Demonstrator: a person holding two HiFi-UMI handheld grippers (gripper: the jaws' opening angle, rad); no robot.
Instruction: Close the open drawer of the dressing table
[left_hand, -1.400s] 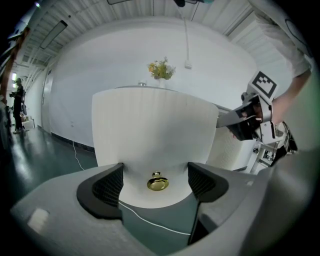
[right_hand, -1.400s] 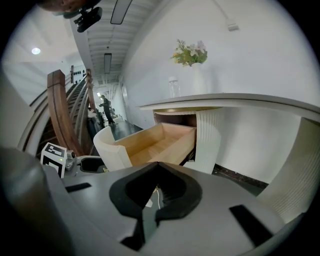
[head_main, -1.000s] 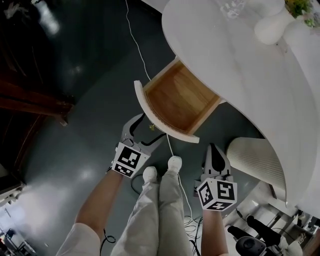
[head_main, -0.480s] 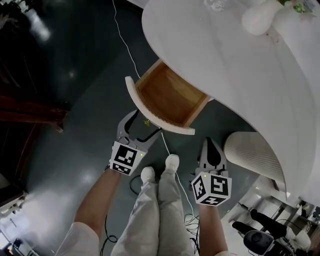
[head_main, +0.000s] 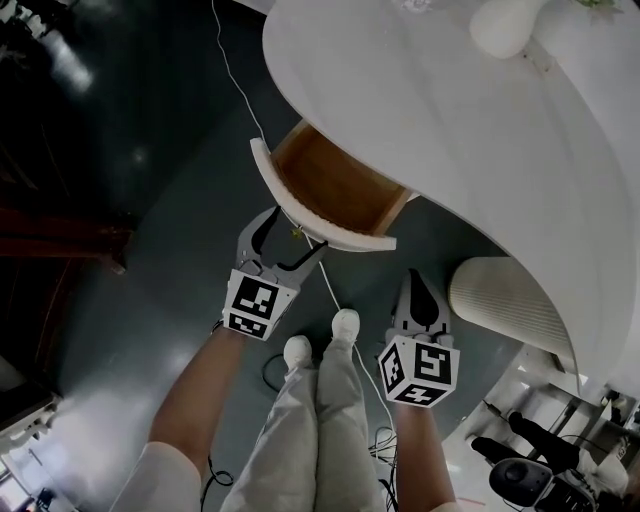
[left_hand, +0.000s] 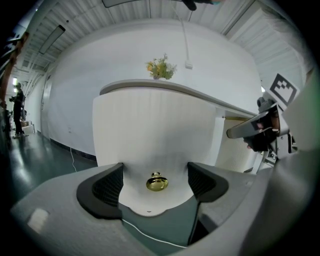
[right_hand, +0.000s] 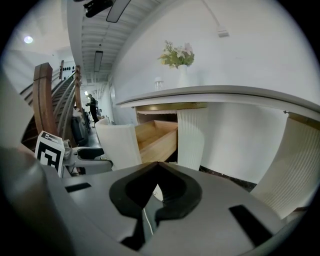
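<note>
Left gripper (head_main: 297, 236): jaws wide apart, holding nothing. Between the two dark pads (left_hand: 107, 187) sits the brass knob (left_hand: 157, 183) of the drawer (head_main: 335, 185), centred in the gap and clear of either pad. The curved white drawer front (left_hand: 150, 135) stands straight ahead of my jaw tips. From the head view the tips are right at its face, but I cannot tell whether they touch it.

The drawer is part-way out from under the white top of the dressing table (head_main: 450, 130), with its bare wooden floor showing. It lies ahead of both tools, nearer the left one.

Right gripper (head_main: 420, 285): jaws together at the tips, gripping nothing. It hangs to the right of the left tool and farther back from the drawer, which lies ahead and to its left. In the right gripper view the drawer's wooden side (right_hand: 157, 140) shows ahead and slightly left, just beside a ribbed white panel (right_hand: 192, 137).

A thin white cable (head_main: 335, 290) runs along the floor between the two tools and under the drawer.

Markings readable: only the black-and-white square patterns on the left cube (head_main: 253, 303) and the right cube (head_main: 420, 368).

A bunch of flowers (left_hand: 160, 67) stands on the table top, above and beyond the left jaws.
</note>
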